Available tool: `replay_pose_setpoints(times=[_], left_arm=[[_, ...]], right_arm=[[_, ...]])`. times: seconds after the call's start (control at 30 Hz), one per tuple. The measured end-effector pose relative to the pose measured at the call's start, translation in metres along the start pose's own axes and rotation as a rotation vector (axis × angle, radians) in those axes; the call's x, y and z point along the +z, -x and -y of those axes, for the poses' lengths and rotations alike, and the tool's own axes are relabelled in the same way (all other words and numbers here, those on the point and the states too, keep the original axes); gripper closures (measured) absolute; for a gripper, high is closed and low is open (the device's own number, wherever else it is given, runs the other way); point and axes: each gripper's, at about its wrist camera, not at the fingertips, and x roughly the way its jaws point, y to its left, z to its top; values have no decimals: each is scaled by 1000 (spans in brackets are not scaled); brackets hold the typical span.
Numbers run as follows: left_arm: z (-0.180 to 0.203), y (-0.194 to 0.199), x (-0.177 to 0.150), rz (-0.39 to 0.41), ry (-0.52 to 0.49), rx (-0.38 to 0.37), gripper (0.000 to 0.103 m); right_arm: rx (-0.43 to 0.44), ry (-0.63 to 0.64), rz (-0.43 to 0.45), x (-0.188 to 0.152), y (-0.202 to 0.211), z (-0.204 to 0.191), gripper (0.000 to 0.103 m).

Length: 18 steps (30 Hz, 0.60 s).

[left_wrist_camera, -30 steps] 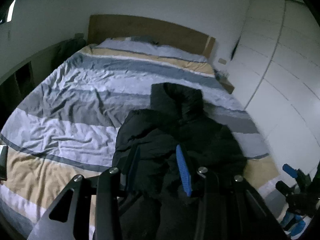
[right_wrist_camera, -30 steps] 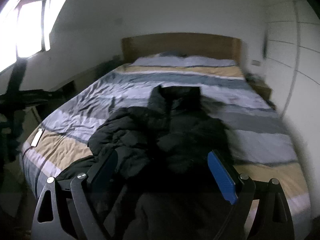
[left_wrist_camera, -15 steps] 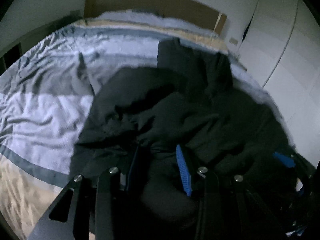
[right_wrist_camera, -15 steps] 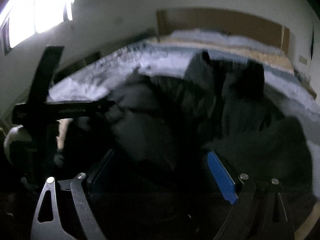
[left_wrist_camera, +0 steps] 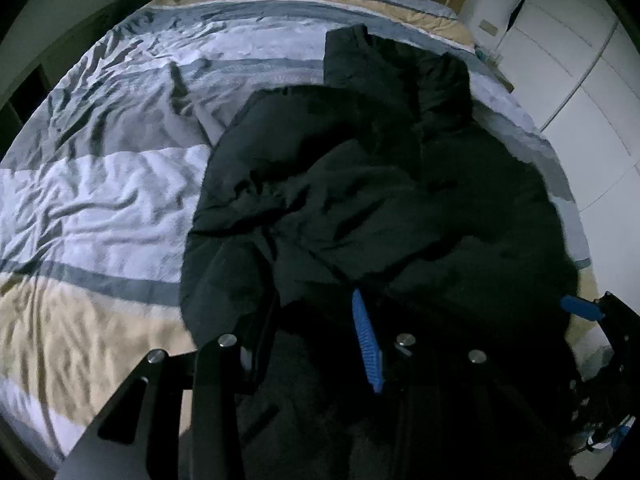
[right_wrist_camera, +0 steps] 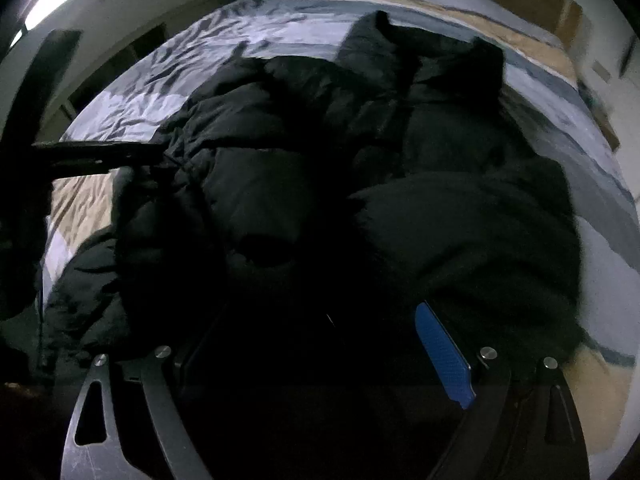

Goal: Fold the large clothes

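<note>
The black puffer jacket (left_wrist_camera: pixel 360 200) lies rumpled on the striped duvet (left_wrist_camera: pixel 100 200), its hood end far ahead of both claws and its hem end directly beneath them. One sleeve is bunched across the chest just ahead of the left gripper (left_wrist_camera: pixel 316 320), and the body bulges unevenly ahead of the right gripper (right_wrist_camera: pixel 312 328).

The left gripper's jaws stand partly apart above the dark fabric; the light is poor there, and I cannot tell whether any cloth sits between them, though nothing looks pinched. The right gripper's jaws stand wide, its blue pad (right_wrist_camera: pixel 444 360) clear of the cloth (the opposite pad is lost in shadow), with the hem region below.

The step in hand appears to be the approach: both claws are poised over the near edge of the jacket, nothing yet grasped, no fold yet made. The next move likely calls for each claw to settle on a firm part of the hem or side seam, taking enough of the slippery, padded shell to hold. The stray sleeve needs flattening inward before any fold.
</note>
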Motion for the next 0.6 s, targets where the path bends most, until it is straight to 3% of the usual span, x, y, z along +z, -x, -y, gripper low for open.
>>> replay_pose_setpoints(times=[0.27, 0.6], left_arm=[[19, 66, 12, 3, 42, -23, 67], [63, 113, 38, 20, 49, -20, 67]], right_arm=[[-51, -15, 50, 23, 75, 13, 13], [-64, 4, 146, 51, 131, 34, 13]])
